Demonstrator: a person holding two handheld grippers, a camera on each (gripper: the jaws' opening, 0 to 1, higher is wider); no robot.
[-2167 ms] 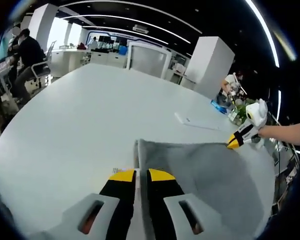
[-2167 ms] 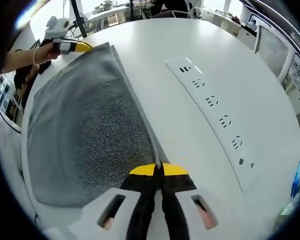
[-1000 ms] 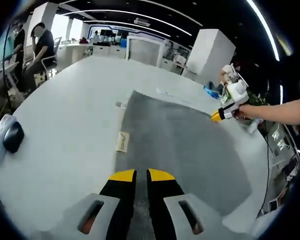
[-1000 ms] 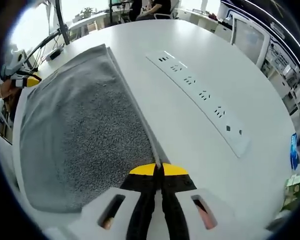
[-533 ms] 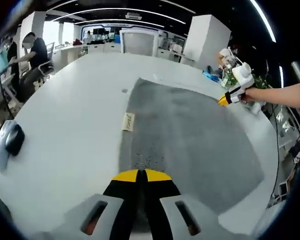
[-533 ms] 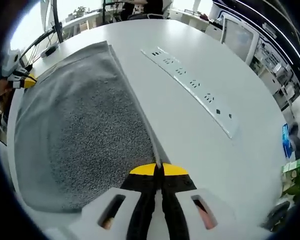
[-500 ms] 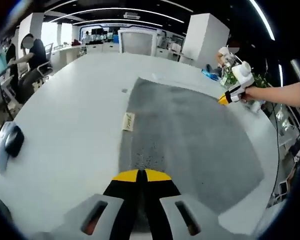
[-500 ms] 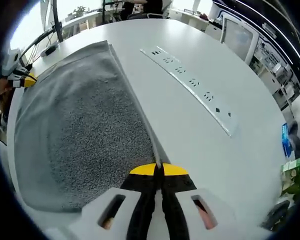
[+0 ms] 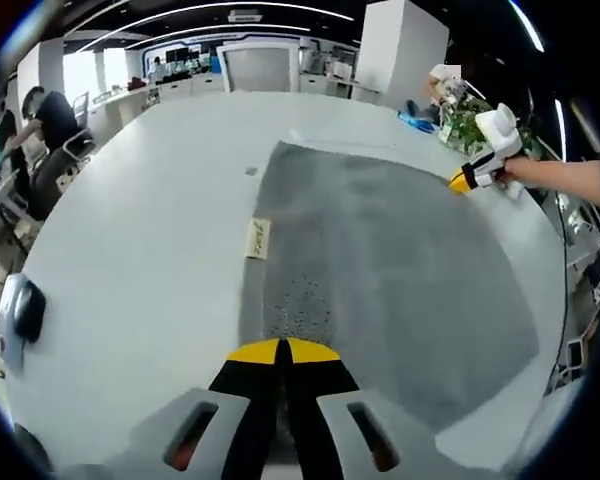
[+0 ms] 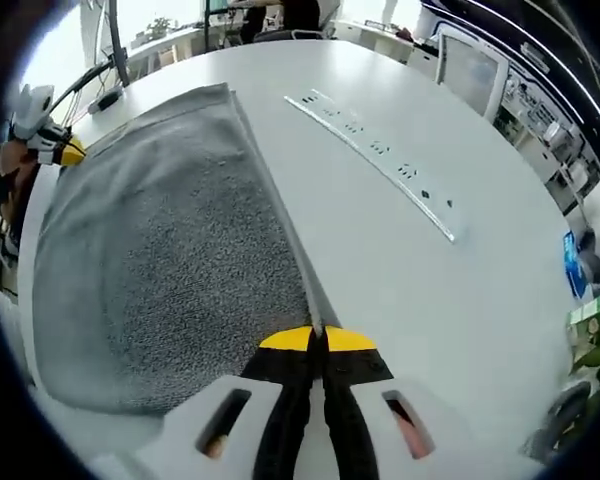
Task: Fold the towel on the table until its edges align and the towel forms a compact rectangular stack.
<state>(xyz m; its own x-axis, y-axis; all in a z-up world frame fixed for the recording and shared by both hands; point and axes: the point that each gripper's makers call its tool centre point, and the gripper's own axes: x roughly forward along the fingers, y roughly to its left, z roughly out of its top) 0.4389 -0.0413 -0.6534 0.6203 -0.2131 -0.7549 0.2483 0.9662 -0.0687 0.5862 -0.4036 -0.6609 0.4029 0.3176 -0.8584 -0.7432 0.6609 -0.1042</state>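
On the white table (image 9: 130,230) the grey towel (image 9: 380,260) lies spread flat in what looks like a single layer, one long edge running beside the strip of sockets (image 10: 375,150). No fold shows yet, so I judge the task barely begun: every fold and the squaring of edges is left. At the towel's near corner in the left gripper view, the left gripper (image 9: 281,352) has its jaws pressed together on the cloth. At the neighbouring corner, the right gripper (image 10: 316,340) pinches the towel's edge, jaws closed on it. A small label (image 9: 257,238) sits on the towel's side edge. Beyond the towel, a computer mouse (image 9: 26,310) rests near the table's rim, and people sit at desks further off.
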